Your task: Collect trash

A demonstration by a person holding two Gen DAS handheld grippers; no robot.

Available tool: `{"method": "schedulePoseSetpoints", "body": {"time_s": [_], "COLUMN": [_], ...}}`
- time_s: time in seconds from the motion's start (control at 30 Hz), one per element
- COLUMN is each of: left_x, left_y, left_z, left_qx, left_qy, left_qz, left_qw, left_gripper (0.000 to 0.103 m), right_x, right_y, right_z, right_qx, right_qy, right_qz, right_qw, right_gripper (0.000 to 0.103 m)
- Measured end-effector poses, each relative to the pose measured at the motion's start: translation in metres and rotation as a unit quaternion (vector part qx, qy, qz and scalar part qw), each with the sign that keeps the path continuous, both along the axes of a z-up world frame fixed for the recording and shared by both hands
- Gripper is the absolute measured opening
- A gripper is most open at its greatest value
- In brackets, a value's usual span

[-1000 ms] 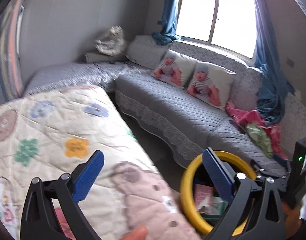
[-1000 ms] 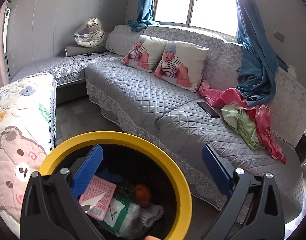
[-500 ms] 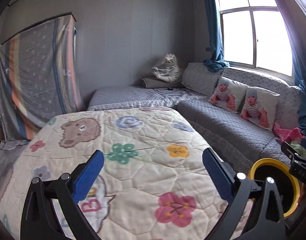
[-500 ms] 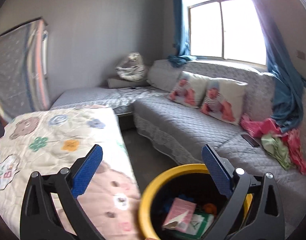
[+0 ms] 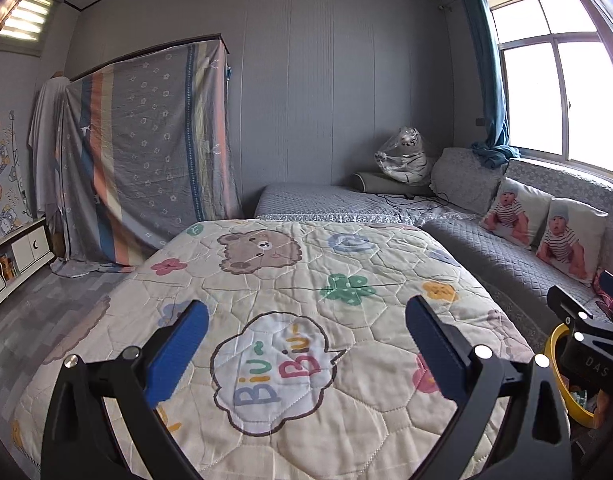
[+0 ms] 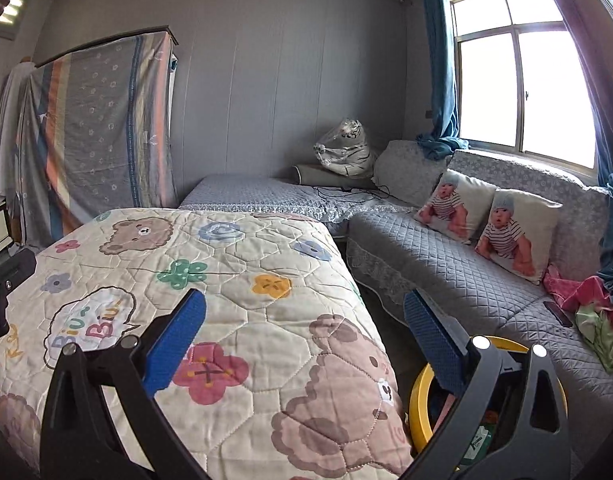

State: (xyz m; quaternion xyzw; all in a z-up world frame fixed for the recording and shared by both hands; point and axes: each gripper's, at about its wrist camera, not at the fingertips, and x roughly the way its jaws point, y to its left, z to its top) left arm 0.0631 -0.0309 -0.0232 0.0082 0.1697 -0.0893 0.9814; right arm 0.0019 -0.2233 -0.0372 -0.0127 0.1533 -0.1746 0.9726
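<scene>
A yellow-rimmed trash bin [image 6: 420, 400] stands on the floor between the bed and the sofa, low right in the right wrist view, partly hidden behind my right finger; scraps of packaging show inside. In the left wrist view only a slice of the bin's rim [image 5: 556, 376] shows at the far right. My left gripper [image 5: 306, 340] hangs open over the cartoon quilt [image 5: 290, 280], nothing between its blue pads. My right gripper [image 6: 304, 336] is open too, empty, above the quilt's right edge [image 6: 266, 320]. No loose trash shows on the quilt.
A grey quilted corner sofa [image 6: 446, 260] runs along the right wall with two baby-print cushions [image 6: 486, 224] and bright clothes [image 6: 590, 312] plus a dark phone [image 6: 557, 313]. A bagged plush tiger [image 5: 404, 156] sits in the corner. A cloth-draped wardrobe [image 5: 146, 148] stands at left.
Both views have swung up and left, away from the bin and toward the bed and far wall. The bin has slid from the centre to the right edge. Both grippers have stayed open.
</scene>
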Motion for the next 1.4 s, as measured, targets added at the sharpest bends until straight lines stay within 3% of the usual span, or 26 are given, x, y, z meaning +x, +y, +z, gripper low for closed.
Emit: {"method": "schedulePoseSetpoints", "body": {"time_s": [0.43, 0.83, 1.4], "left_x": [-0.026, -0.042, -0.049], "left_y": [0.014, 0.018, 0.018], "left_z": [0.011, 0.024, 0.028], "left_qx": [-0.034, -0.029, -0.029], "left_qy": [-0.046, -0.08, -0.085], "left_qz": [0.031, 0.051, 0.052], "left_qw": [0.9979, 0.9951, 0.9946], "left_gripper": [0.095, 0.095, 0.095], "right_x": [-0.023, -0.017, -0.014], "right_y": [0.022, 0.026, 0.026], "right_z": [0.003, 0.007, 0.007], "right_qx": [-0.033, -0.029, -0.018], "right_qy": [-0.05, -0.045, -0.043], "right_qz": [-0.005, 0.005, 0.008], "right_qw": [0.998, 0.999, 0.999], "right_gripper": [0.095, 0.095, 0.095]}}
